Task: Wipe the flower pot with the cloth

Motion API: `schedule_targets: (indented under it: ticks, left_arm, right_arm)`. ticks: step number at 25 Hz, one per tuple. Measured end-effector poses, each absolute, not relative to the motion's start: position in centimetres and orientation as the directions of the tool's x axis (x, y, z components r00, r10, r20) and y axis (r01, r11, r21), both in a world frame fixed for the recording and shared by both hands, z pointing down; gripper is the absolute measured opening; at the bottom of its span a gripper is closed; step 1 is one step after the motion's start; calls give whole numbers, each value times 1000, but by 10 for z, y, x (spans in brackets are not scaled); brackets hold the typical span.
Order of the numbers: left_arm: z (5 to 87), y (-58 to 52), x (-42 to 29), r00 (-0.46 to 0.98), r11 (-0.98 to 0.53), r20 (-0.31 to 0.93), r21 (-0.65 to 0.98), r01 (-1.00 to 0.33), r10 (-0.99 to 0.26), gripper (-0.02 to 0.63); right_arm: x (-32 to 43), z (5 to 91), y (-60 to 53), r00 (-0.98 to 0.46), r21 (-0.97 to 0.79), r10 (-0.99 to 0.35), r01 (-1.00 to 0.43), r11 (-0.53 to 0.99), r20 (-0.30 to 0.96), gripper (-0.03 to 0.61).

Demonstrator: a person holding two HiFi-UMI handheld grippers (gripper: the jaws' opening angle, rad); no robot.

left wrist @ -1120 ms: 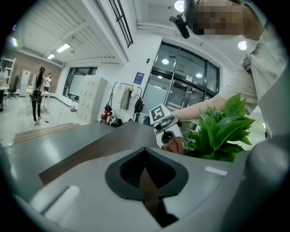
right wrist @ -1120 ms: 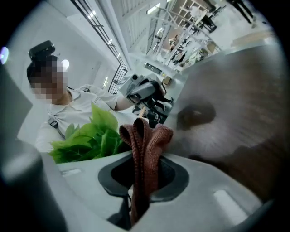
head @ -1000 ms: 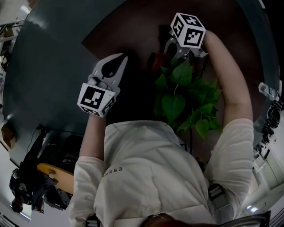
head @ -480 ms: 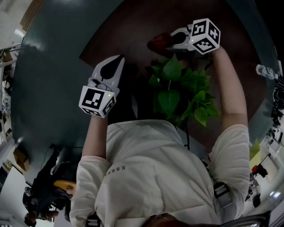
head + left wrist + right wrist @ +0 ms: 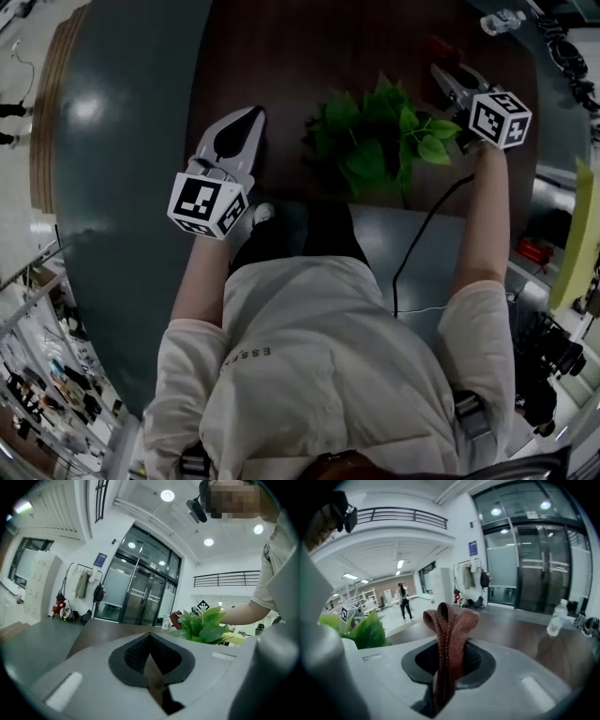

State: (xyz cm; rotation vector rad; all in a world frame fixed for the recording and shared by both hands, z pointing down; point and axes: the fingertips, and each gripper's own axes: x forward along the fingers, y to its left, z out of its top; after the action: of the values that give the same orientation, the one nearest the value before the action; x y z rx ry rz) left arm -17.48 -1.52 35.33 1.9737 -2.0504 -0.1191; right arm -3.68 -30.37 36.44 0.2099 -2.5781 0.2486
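Cloth point(image 5: 449, 630) (reddish-brown, folded) pinched by right gripper point(image 5: 442, 75) just right of plant point(image 5: 375, 141); pot hidden under leaves. Left gripper point(image 5: 248, 122) held left of plant, jaws pressed together.

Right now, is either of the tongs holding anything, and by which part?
The right tongs grip the red-brown cloth around its bunched folds, looped end sticking out. The left tongs are shut and empty.

Your plant point(image 5: 375, 141) stands on the counter point(image 5: 281, 56) between your left gripper point(image 5: 249, 116) and right gripper point(image 5: 441, 71), cloth point(image 5: 450, 634) in the latter's fingers point(image 5: 456, 87); a bottle point(image 5: 502, 21) stands beyond it.
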Motion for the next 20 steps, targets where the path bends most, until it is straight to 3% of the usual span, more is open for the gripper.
schedule_targets:
  ticks: [6,10,15,20]
  left_arm:
    - [353,-1,-154,102,-60,157,252,-966,-982,15]
    - [365,8,-136,143,-88,171,294,-952,-975,17]
    - [367,7,-117,244,-189,140,321,-928,-960,17]
    - [371,11,-107,377,-324,139,300,-897,-916,17]
  right_arm:
    - [78,372,-262,-790,-171,-354,-491,854,500,48]
    - [129,408,-189,-745,-228,-410,-588,776,526,48]
    - [139,445,-113,-717,-248,-383,-605,757,583,48]
    - [110,455,-58,-672,-230,-443,-669,707,594,48]
